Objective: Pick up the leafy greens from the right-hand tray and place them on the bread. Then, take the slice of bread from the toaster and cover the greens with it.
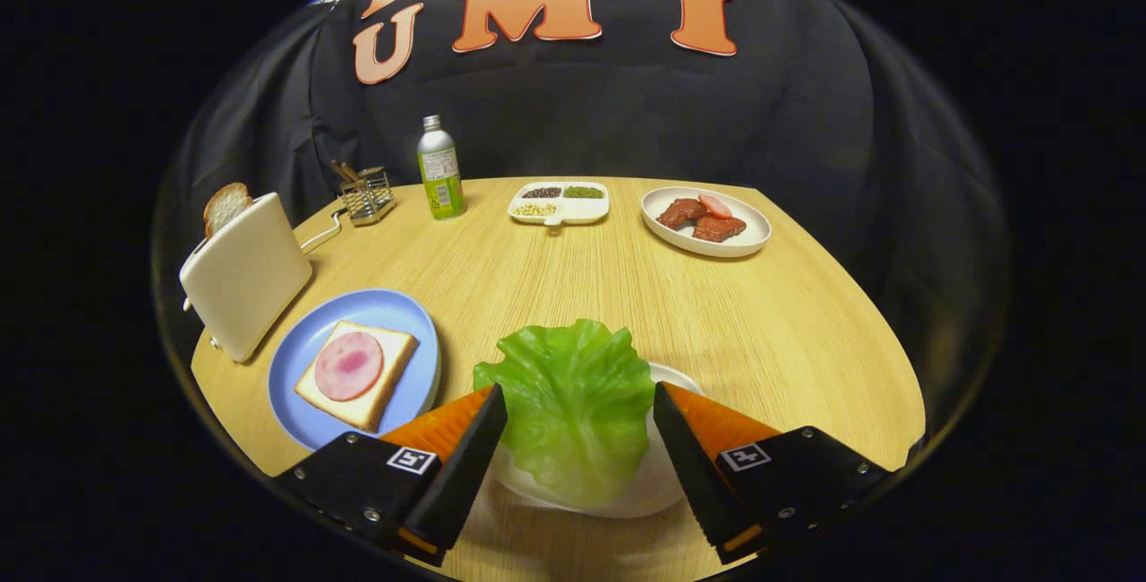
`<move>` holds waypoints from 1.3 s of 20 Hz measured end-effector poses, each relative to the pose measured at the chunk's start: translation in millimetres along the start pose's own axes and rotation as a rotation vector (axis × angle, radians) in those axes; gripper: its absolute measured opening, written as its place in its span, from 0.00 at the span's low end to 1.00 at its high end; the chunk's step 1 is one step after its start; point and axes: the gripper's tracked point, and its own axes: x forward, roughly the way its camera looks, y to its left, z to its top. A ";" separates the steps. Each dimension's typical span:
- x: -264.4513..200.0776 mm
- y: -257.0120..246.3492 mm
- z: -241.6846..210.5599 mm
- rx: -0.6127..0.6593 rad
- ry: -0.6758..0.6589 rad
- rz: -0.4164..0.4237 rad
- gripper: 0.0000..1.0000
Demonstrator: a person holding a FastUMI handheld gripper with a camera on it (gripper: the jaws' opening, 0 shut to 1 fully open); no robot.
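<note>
The gripper [580,412] stands spread with the leafy greens [571,403] between its fingers over the white tray [658,483], neither finger clearly pressing, and the bread [356,374] lies at ten o'clock on the blue plate [398,309]

A green-labelled bottle with a silver cap [440,168] stands upright at the far edge of a round light-wood table [555,286], a small wire rack holding utensils [365,194] to its left. To its right lie a white divided dish of seeds and grains [559,203] and a white oval plate of brown meat pieces [705,221].
</note>
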 end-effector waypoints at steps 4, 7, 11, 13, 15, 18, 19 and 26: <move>9.2 -0.9 -12.7 -0.030 0.037 0.005 0.98; 14.6 -0.6 -19.0 -0.038 0.054 0.011 0.96; 17.5 0.4 -21.8 -0.049 0.061 0.013 0.93; 18.7 2.7 -25.7 -0.049 0.073 0.023 0.90; 19.1 7.2 -32.2 -0.059 0.094 0.047 0.85; 19.0 8.5 -31.7 -0.064 0.086 0.058 0.79; 19.2 8.2 -32.1 -0.059 0.089 0.058 0.78; 18.9 7.5 -33.7 -0.053 0.098 0.049 0.59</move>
